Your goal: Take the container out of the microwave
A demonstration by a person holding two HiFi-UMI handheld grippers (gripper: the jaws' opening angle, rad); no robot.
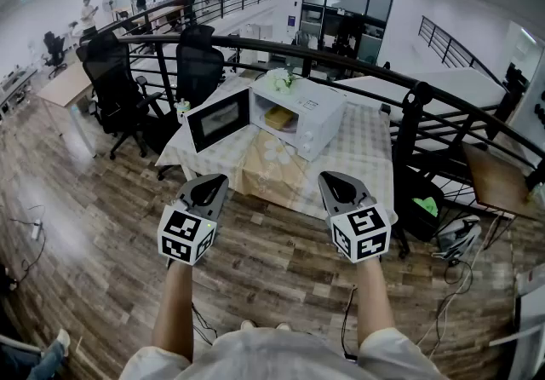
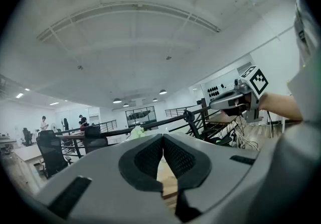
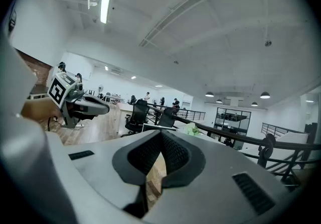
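The left gripper (image 1: 208, 183) and right gripper (image 1: 335, 182) hover well short of the cloth-covered surface (image 1: 362, 157), jaws pressed together and empty, so best spread them on approach to the yellowish container (image 1: 279, 118) sitting inside the open white microwave (image 1: 317, 112).

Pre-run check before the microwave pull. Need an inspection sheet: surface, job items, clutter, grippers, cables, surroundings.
Surface: table under a patterned cloth, standing on a wood floor.
Job's things: white microwave on the table, its door swung open; yellowish container inside.
Clutter: flowers at the microwave's far side.
Grippers: left gripper and right gripper both have jaws together with nothing between them, and are held short of the table.
Cables: loose cables on the floor at the left and the right.
Surroundings: office chairs left of the table, black railing behind it, people far off.
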